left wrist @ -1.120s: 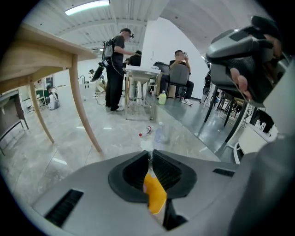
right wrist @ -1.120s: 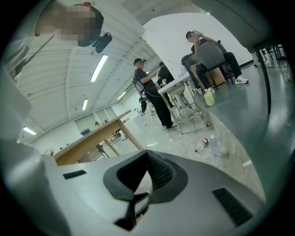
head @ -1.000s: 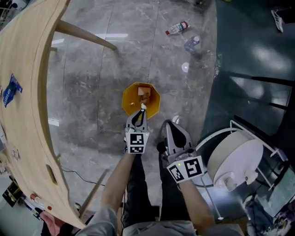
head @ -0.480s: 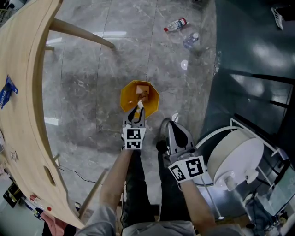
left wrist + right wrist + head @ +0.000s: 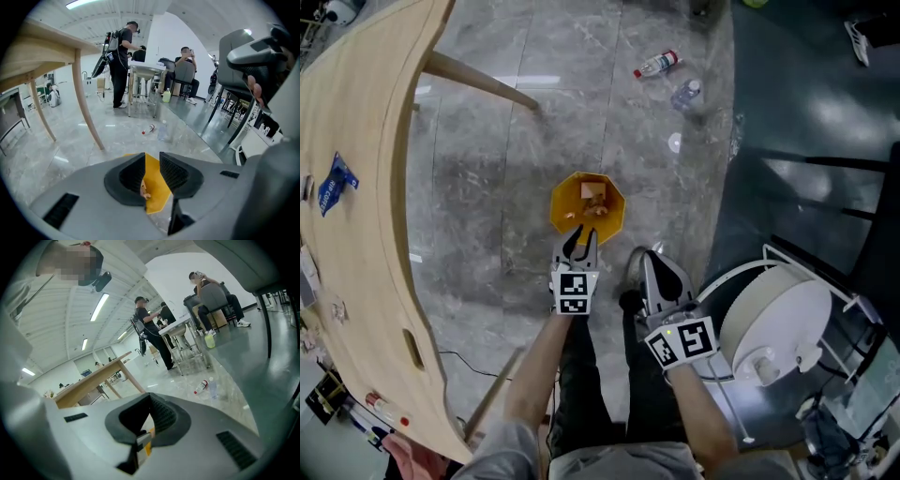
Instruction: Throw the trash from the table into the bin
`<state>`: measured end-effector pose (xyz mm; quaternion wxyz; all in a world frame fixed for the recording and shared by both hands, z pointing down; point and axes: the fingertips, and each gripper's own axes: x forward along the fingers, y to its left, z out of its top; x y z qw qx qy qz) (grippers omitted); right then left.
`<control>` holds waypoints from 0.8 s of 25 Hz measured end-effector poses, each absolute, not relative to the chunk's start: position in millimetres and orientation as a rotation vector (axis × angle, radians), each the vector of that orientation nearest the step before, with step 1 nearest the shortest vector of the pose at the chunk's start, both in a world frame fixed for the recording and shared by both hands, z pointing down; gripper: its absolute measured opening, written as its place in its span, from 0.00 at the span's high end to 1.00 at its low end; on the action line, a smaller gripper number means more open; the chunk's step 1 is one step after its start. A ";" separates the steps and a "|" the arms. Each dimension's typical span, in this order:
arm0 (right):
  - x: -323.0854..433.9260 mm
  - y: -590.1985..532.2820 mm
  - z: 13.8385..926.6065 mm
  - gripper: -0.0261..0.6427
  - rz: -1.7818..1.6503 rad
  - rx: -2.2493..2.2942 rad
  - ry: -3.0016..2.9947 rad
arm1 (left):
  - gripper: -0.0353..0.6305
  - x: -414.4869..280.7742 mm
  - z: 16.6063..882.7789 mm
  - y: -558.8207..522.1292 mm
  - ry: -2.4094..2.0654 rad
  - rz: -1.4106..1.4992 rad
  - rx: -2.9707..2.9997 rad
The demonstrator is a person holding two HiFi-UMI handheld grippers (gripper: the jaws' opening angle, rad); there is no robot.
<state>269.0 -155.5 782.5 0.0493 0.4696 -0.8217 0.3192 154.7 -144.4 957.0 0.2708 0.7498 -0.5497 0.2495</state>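
The table is cut off by the left and top edges of the head view, and the small things along its left edge are shown only in part, so they cannot be named. The near rim of the bin is covered there by the left gripper, and in the left gripper view most of the bin is hidden behind the jaws. The pieces of trash inside the bin are too small to be told apart.

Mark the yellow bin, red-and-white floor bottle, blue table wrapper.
Yellow octagonal plastic bin point(image 5: 563, 193): head view, inner wall.
Red-and-white plastic bottle point(image 5: 657, 64): head view, mid-body.
Blue wrapper point(image 5: 334, 183): head view, centre.
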 end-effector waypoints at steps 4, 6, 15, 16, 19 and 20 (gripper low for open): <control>267.0 -157.2 752.1 0.95 0.947 1.439 -2.524 | 0.80 155.4 900.5 -147.1 -1.495 0.621 2.069; 265.0 -160.3 731.8 0.95 0.929 1.451 -2.544 | 0.80 152.4 869.3 -151.9 -1.519 0.585 2.082; 254.6 -171.3 654.3 0.95 0.872 1.492 -2.618 | 0.80 144.3 763.5 -164.4 -1.605 0.459 2.133; 253.6 -172.0 648.5 0.95 0.867 1.496 -2.625 | 0.80 142.5 756.1 -164.4 -1.612 0.450 2.132; 252.4 -173.5 634.0 0.95 0.849 1.510 -2.641 | 0.80 140.0 739.6 -162.5 -1.619 0.433 2.134; 252.4 -174.0 629.8 0.95 0.843 1.513 -2.646 | 0.80 139.7 734.4 -161.9 -1.622 0.428 2.136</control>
